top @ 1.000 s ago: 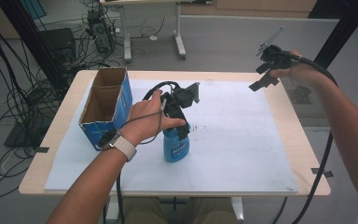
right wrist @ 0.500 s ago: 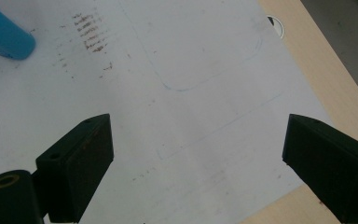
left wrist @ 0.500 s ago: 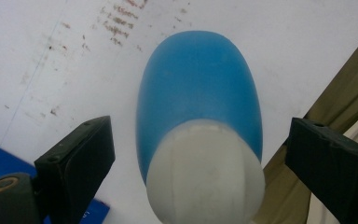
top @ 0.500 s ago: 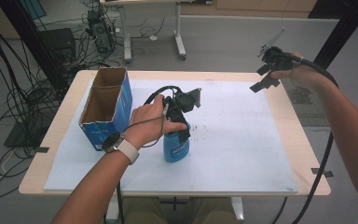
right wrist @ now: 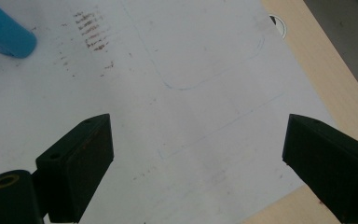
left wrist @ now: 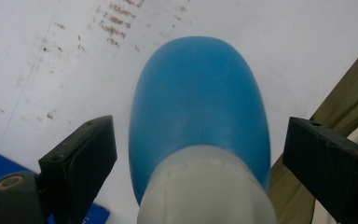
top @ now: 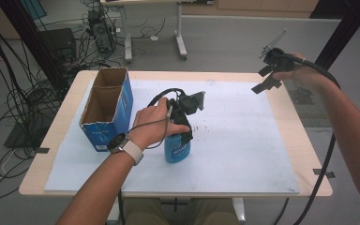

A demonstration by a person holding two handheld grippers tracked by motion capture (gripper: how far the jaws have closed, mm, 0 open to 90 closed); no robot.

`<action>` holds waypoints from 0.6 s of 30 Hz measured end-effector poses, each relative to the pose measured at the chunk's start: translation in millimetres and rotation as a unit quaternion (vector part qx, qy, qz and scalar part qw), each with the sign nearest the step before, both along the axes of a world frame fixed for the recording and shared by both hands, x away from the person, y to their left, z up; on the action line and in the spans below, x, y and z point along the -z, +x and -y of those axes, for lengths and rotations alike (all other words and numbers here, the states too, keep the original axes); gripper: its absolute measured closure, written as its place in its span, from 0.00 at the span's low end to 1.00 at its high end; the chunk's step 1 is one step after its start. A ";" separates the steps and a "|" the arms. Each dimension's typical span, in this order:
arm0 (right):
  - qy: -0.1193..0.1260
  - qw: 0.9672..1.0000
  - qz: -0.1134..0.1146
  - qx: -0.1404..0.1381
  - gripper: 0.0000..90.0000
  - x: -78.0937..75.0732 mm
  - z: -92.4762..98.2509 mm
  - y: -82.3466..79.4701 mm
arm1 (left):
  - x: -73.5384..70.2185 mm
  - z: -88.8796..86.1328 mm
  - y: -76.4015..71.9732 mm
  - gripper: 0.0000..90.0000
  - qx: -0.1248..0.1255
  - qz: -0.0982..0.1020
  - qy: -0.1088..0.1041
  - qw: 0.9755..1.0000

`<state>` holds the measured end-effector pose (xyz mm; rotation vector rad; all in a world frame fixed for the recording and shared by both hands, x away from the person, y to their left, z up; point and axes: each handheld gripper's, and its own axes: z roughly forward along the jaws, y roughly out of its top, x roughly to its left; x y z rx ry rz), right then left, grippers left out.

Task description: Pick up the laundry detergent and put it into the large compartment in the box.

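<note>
My left gripper point(left wrist: 193, 154) straddles the upright blue bottle point(top: 177, 147) near the table's point(top: 304, 154) front edge, jaws just been closing, pads not touching. Right gripper point(top: 268, 78) released, above back-right corner.

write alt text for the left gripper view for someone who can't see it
Seen from above, a blue bottle with a whitish cap stands on white paper between the left tool's two black jaws, which flank it with a gap on each side. Brown specks mark the paper at top left.
</note>
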<state>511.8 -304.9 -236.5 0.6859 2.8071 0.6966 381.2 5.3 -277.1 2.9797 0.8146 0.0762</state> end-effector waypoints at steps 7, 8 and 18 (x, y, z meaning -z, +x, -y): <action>-0.001 1.000 -0.002 0.001 0.09 1.2 -0.4 0.1 | 4.0 -1.7 0.2 0.13 -0.001 0.005 -0.001 1.000; -0.001 1.000 -0.002 0.000 0.09 1.9 -0.4 0.1 | 4.6 -1.4 0.5 0.13 -0.001 0.004 0.001 1.000; 0.001 1.000 -0.003 0.002 0.09 3.1 2.3 0.0 | 8.9 1.8 2.1 0.16 0.004 0.007 0.011 1.000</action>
